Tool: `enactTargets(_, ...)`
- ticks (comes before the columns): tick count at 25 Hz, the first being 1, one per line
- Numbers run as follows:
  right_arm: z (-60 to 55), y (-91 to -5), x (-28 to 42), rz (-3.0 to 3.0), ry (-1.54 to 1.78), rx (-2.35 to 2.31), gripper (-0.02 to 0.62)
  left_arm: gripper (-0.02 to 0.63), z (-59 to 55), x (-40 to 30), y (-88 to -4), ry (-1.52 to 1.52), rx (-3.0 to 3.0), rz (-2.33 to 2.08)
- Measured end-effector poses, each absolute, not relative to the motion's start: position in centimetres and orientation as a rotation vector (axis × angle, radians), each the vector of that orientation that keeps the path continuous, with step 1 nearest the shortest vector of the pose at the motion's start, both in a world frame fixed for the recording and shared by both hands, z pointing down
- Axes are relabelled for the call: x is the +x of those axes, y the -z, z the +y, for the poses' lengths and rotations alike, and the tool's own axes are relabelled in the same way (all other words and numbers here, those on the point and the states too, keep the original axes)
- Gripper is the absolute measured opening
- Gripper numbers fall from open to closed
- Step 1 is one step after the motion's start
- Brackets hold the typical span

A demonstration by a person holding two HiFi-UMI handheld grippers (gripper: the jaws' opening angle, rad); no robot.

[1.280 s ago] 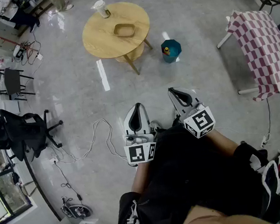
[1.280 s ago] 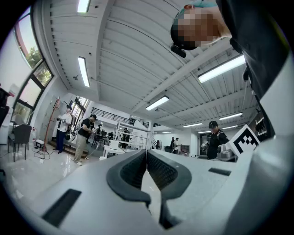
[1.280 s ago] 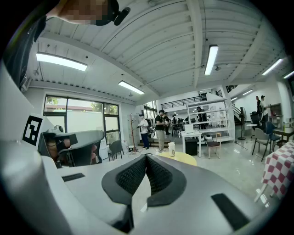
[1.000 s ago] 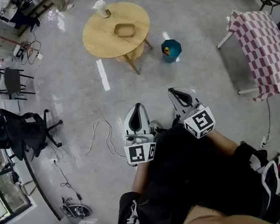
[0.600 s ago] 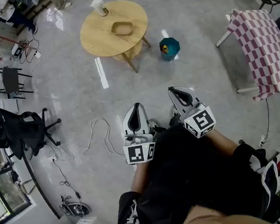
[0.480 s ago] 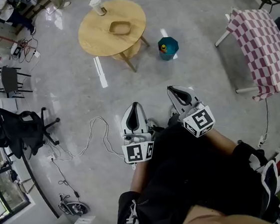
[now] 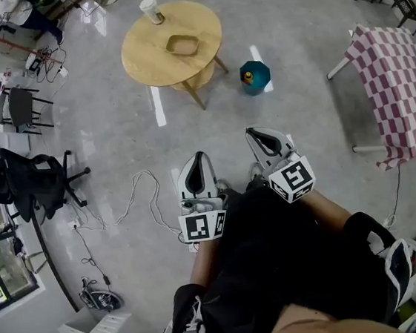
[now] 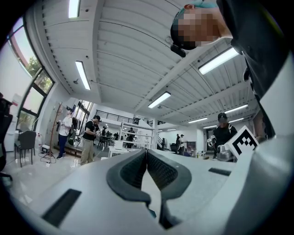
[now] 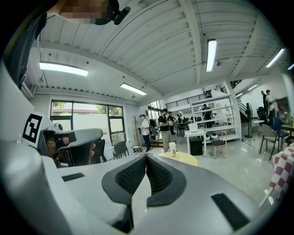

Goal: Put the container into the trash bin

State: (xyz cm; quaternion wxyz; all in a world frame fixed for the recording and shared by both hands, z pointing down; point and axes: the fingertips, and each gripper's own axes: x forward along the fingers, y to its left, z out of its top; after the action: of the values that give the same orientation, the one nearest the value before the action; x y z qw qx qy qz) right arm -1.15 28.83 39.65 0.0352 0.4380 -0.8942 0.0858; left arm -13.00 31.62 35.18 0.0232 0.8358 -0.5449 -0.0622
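A shallow brown container (image 7: 183, 45) lies on the round wooden table (image 7: 152, 56) at the far end of the head view, with a white cup (image 7: 150, 10) by the table's back rim. A teal trash bin (image 7: 254, 76) stands on the floor right of the table. My left gripper (image 7: 198, 158) and right gripper (image 7: 256, 132) are held side by side close to my body, well short of the table. Both are shut with nothing between the pads. The right gripper (image 9: 146, 157) faces the yellow table (image 9: 183, 159) and the cup (image 9: 172, 149). The left gripper (image 8: 147, 151) points level.
A table with a red checked cloth (image 7: 396, 81) stands at the right. Black office chairs (image 7: 26, 179) are at the left, and a white cable (image 7: 134, 204) snakes over the grey floor near my left side. People stand at the far end of the room (image 9: 164, 124).
Both grippers stayed shut and empty and drifted a little forward together with me. The chairs and cable shifted slightly in the head view.
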Motion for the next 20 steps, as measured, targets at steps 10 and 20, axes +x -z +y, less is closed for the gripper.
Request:
enactTargets(10,25.9,-41.2,0.9,-2.73,-0.325,1.312,0.028,0.011,28.9,-12.2,-36.8,0.177,2.508,-1.713)
enactTargets(20,18.1,-42.1,-0.4,-2.689,-0.313,1.333,0.027,0.011,20.1,-13.7,-36.9,0.208,2.531,-1.684)
